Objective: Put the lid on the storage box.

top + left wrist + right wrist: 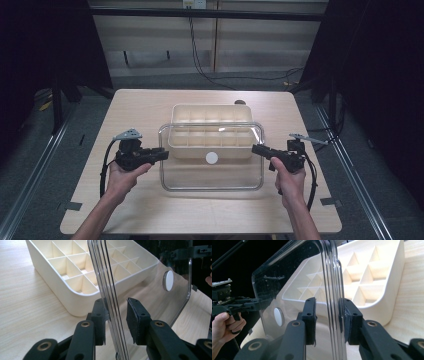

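The edge of a clear lid (110,290) is seen standing upright between the left gripper (116,317), whose black jaws rise from six o'clock and are closed on its rim. A white round disc (168,280) is seen on the lid toward two o'clock. A cream divided tray (75,300) is set on the wooden table (25,315) from ten to one o'clock, behind the lid. At three o'clock, part of a hand is glimpsed.
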The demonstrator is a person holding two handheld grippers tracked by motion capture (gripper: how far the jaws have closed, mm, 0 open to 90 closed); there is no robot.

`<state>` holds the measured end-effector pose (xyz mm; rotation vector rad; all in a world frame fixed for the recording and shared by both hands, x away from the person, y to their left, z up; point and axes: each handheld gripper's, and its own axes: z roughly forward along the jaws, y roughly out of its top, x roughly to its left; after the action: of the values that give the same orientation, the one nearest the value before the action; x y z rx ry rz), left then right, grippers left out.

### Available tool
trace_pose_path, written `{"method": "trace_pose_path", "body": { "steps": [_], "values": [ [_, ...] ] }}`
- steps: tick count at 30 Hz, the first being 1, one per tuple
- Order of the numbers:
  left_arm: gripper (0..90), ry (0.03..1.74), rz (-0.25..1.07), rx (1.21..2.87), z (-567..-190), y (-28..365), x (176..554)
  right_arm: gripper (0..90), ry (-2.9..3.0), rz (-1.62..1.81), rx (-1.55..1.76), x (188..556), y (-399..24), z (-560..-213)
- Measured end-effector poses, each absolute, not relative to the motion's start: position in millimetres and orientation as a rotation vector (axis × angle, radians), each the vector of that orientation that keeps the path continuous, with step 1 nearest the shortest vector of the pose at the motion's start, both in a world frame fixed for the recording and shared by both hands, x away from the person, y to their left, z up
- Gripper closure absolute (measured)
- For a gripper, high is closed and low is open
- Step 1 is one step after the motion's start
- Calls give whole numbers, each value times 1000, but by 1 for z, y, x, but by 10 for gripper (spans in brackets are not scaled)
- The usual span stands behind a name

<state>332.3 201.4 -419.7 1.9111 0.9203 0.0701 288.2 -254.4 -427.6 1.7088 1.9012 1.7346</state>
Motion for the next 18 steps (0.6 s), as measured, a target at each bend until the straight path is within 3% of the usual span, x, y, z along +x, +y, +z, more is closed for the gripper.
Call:
{"method": "trace_pose_path", "body": {
  "steps": [18],
  "values": [
    [697,915,108,1854,-393,205,348,682,1881,1748,1663,310,-251,-400]
  ]
}}
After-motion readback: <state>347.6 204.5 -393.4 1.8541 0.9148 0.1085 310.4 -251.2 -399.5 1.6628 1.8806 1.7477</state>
